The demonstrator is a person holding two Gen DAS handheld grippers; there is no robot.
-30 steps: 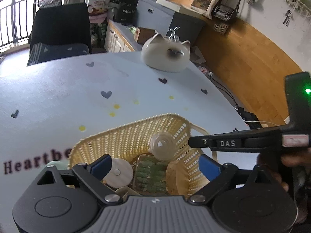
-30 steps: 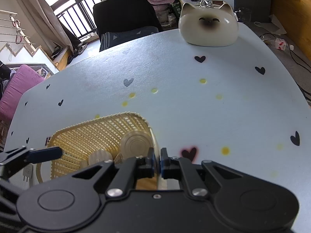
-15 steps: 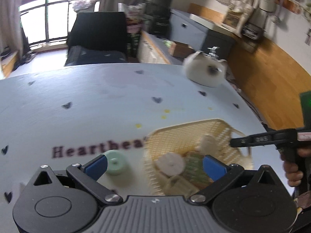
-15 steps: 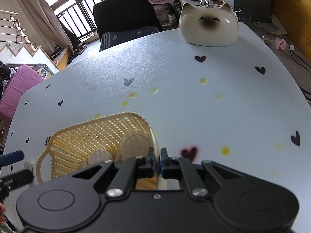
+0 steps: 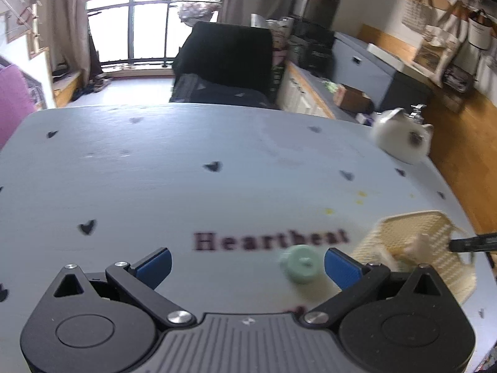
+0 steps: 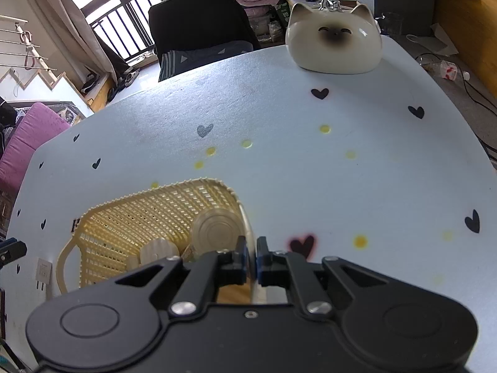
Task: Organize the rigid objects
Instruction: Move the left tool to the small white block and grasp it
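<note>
We see the left gripper (image 5: pixel 247 265) spread wide over the pale blue desk (image 5: pixel 186 186), its blue pads (image 5: pixel 155 267) holding nothing. A small mint-green round piece (image 5: pixel 300 263) lies on the desk between the pads, much nearer the right-hand one, just below the printed word "Heartbeat". Motion blur softens that view, so we cannot tell whether the piece touches the pad.

The cream woven basket (image 6: pixel 149 214) sits on the desk to the right of the green piece. The right gripper (image 6: pixel 251 256) is pinched nearly closed on the basket's thin right rim, with one finger inside the wall and one outside. Inside the basket lie a clear round lid-like disc (image 6: pixel 217 227) against the right wall and a ribbed pale round item (image 6: pixel 158 250) beside it.

A white cat-shaped ornament (image 6: pixel 334 42) stands at the far edge of the desk, well apart from the basket. A black chair (image 5: pixel 223 59) stands beyond the desk.
</note>
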